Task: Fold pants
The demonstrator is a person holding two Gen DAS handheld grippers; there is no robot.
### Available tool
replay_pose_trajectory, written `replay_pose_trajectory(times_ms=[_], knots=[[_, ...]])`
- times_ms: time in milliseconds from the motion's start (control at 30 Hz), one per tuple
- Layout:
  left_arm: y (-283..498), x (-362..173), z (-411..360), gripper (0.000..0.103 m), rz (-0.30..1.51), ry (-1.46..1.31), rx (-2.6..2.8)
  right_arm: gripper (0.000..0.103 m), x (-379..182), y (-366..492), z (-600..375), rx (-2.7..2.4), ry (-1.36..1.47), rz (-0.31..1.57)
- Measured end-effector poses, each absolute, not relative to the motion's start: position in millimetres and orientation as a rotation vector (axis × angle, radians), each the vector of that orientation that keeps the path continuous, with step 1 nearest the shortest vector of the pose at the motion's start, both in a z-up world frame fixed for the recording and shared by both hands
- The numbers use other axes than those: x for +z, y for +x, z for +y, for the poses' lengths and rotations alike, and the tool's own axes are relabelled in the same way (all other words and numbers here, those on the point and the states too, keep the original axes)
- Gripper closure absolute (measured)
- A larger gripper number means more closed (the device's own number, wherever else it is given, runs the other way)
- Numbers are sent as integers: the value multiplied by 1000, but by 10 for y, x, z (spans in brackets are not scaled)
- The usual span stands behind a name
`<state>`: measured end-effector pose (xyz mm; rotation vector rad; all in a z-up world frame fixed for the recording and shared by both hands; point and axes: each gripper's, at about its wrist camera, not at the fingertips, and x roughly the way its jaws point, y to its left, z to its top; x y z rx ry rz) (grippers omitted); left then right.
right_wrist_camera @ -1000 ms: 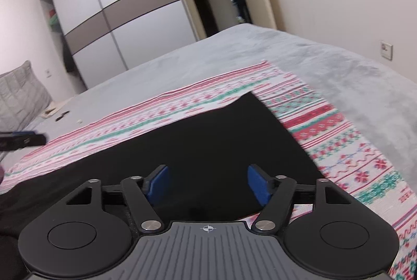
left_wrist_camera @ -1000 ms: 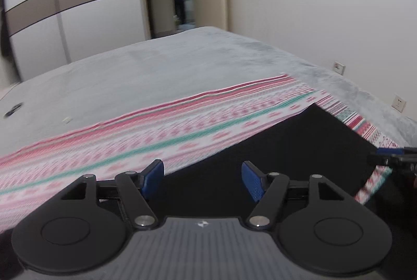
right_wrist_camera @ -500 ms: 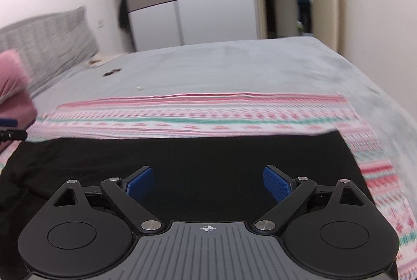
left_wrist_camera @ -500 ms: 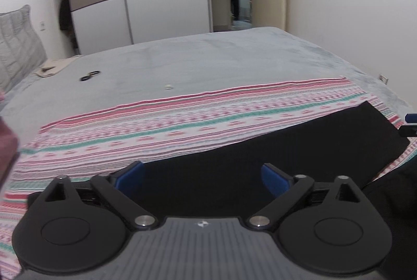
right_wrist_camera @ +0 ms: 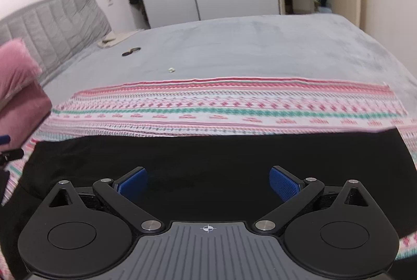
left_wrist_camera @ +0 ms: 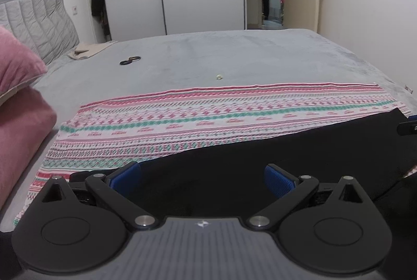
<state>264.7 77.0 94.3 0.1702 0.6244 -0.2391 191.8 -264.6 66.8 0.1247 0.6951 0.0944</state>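
Left wrist view: the left tool [left_wrist_camera: 202, 175] gapes empty over the flat black fabric pants [left_wrist_camera: 260, 149], whose long axis runs crosswise on the striped patterned cloth [left_wrist_camera: 208, 118].

Right wrist view: the right tool [right_wrist_camera: 208, 181], jaws opening and empty, hangs over the pants' middle [right_wrist_camera: 208, 149]; both tools are equally near.

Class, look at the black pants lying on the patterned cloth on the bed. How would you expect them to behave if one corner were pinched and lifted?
The black pants lie flat and limp on the patterned cloth, so they would probably droop from the pinch, not stay stiff. They look thin, so likely light. Pushed, they would probably bunch up and might drag the cloth too.
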Motion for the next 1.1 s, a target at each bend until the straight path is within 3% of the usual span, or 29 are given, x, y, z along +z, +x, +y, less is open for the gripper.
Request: replay_pose_trajectory(times_ms=[267, 867, 1033, 1100], knots=[[2957, 752, 915, 0, 626, 244, -239, 1, 428, 2484, -2117, 218, 19, 822], [4120, -74, 863, 0, 689, 485, -384, 3, -17, 3581, -1798, 417, -316, 773], [4291, -178, 877, 13, 726, 478, -408, 10, -171, 3807, -1839, 412, -310, 808], [4327, -199, 887, 23, 733, 453, -416, 22, -249, 3849, -1795, 422, -327, 830]])
